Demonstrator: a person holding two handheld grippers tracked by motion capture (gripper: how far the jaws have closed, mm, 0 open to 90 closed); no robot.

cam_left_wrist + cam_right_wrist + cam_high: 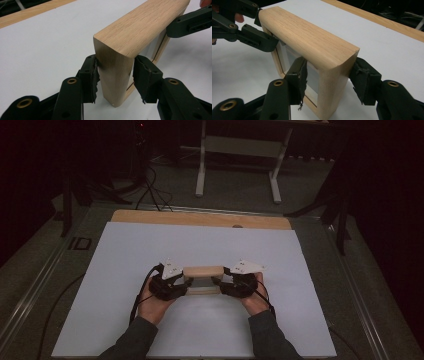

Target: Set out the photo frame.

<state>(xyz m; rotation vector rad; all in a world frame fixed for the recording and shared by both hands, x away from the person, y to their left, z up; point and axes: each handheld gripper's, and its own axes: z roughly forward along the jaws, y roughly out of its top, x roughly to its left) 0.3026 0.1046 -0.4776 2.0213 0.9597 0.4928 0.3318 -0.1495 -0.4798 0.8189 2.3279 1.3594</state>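
Wooden frame (203, 271) stands upright on edge at centre of the high view, on the white sheet (125, 250) covering the counter (200, 218). Light oak-like wood, visible grain, rounded corners, thick rails, pale panel set inside the opening. Left gripper (114, 75) at the frame's left end: jaws part-way open, straddling the end rail, black rubbery pads (90, 75) touching or almost touching both faces; firm clamp or not, cannot tell. Right gripper (327, 81) at the opposite end, same arrangement: jaws at medium width around the corner rail, left pad against the inner face, right pad just beside the outer face. Pads look frayed at the edges, brass-coloured rivets in the black jaw arms. In the high view both hands (155, 305) come up from bottom centre, dark sleeves, forearms angled inward, grippers facing each other across the frame, grey three-cornered plates on top. Bare wood strip of counter along the upper edge of the sheet.
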